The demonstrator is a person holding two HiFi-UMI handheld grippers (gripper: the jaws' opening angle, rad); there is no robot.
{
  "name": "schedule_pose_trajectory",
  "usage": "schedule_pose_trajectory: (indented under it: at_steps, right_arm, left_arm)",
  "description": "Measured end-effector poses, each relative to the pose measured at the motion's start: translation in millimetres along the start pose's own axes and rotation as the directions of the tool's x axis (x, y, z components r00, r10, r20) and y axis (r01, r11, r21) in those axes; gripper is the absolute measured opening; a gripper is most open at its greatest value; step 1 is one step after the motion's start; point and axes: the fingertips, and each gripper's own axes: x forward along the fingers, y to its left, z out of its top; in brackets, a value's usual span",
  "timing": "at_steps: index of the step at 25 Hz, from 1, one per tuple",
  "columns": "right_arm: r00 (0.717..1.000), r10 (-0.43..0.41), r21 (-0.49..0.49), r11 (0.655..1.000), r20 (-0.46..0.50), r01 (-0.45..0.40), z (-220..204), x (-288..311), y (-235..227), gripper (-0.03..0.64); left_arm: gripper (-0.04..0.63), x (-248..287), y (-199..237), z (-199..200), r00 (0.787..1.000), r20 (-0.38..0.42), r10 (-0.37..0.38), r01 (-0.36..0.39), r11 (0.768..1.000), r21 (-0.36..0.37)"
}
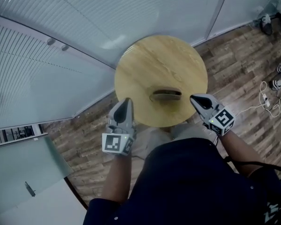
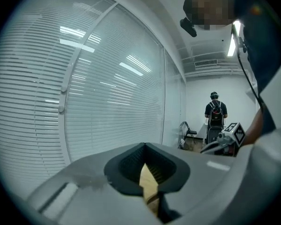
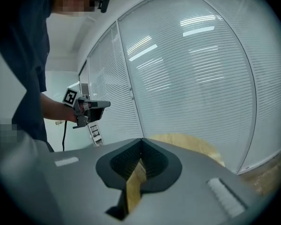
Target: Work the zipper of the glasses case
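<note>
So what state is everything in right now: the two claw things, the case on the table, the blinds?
Left gripper: shut, holding nothing.
Right gripper: shut, holding nothing.
Glasses case: lying on the round table, untouched; zipper too small to judge.
Window blinds: lowered.

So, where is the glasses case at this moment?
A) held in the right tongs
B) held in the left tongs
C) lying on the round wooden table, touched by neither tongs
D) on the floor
C: the glasses case lies on the round table, and the left tongs and right tongs, both shut and empty, are apart from it.
</note>
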Motion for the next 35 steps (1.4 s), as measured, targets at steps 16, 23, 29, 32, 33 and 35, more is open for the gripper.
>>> schedule_pose_trajectory:
  at_steps: [16, 23, 29, 32, 33, 35]
  right_arm:
    - [0.981, 0.031, -0.001, 0.999, -0.192, -0.032, -47, 71, -26, 0.191]
    - [0.959, 0.019, -0.05, 0.998, -0.282, -0.034, -94, 92, -41, 0.307]
    - [0.941, 0.062, -0.091, 0.991, -0.334, -0.098, -117, 105, -35, 0.325]
    - [0.936, 0.063, -0.128, 0.985, -0.346, -0.114, -124, 115, -37, 0.331]
    - [0.934, 0.067, -0.133, 0.984, -0.351, -0.121, -127, 119, -38, 0.333]
    - [0.928, 0.084, -0.141, 0.979, -0.362, -0.144, -133, 128, -37, 0.337]
  left_arm:
    - [0.002, 72, 29, -57, 0.979, -0.164, -0.122, 0.132, 0.99, 0.049]
    - [0.002, 103, 26, -102, 0.947, -0.214, -0.239, 0.248, 0.969, 0.016]
    - [0.002, 115, 25, -124, 0.942, -0.225, -0.249, 0.251, 0.968, -0.019]
    - [0.002, 118, 23, -137, 0.933, -0.251, -0.258, 0.26, 0.965, -0.028]
    - [0.002, 118, 23, -141, 0.93, -0.259, -0.262, 0.263, 0.964, -0.028]
    - [0.002, 117, 26, -145, 0.929, -0.264, -0.259, 0.262, 0.965, -0.023]
